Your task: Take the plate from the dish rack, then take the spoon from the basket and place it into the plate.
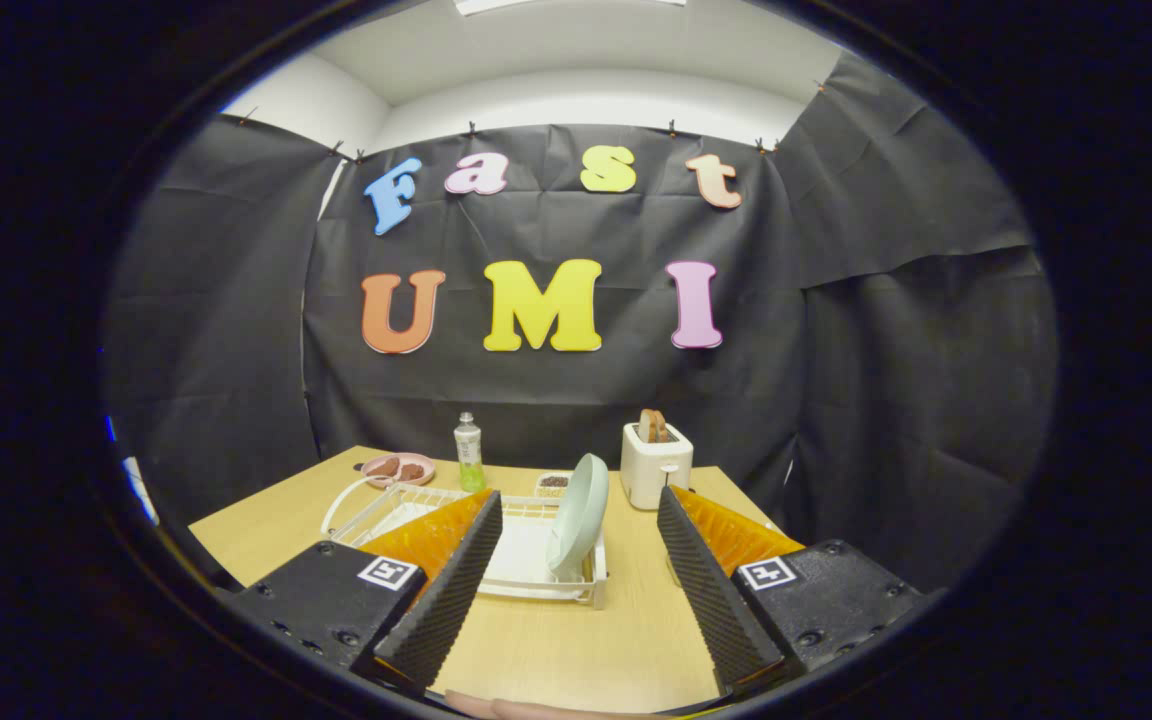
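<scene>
Tongs [576,500] wide open, gripping nothing, level above the desk [556,640], pale green plate [579,515] upright in dish rack [496,545] at twelve o'clock

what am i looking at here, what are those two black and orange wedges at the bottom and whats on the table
Those wedges are the two fingers of a hand-held claw; a person carries it, and the camera rides on it looking forward. The fingers are spread open and hold nothing. On the wooden table just ahead sits a white dish rack with a pale green plate standing on edge in it. Beyond are a green bottle, a pink dish of food, a small container and a white toaster with bread in it.
</scene>
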`<state>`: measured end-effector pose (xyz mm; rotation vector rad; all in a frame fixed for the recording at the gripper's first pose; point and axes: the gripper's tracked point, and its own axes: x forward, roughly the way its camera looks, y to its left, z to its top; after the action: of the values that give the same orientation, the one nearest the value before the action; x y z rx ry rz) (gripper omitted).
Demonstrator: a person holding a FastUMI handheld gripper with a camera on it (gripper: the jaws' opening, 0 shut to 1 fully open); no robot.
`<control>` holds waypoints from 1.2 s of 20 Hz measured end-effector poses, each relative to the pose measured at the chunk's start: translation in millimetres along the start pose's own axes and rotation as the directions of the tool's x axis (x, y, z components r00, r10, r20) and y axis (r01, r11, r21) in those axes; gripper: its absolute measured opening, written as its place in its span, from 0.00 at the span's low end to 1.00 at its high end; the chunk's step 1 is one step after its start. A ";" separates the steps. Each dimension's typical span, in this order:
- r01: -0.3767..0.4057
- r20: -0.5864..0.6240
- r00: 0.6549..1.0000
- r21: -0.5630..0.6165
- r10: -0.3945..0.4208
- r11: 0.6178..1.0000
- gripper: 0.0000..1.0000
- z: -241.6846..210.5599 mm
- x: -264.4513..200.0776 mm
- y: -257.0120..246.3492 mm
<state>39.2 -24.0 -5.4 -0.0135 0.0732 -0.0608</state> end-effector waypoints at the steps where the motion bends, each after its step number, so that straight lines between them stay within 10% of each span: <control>1: -0.002 -0.012 1.000 0.006 0.002 1.000 1.00 2.5 5.1 1.9; 15: 0.042 -0.393 0.911 -0.207 -0.123 0.977 1.00 27.8 190.3 1.3; 24: 0.051 -0.718 0.676 -0.180 -0.167 0.982 0.71 -4.7 257.2 -1.3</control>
<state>294.8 -41.0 -28.8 -0.1423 0.8976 -0.1812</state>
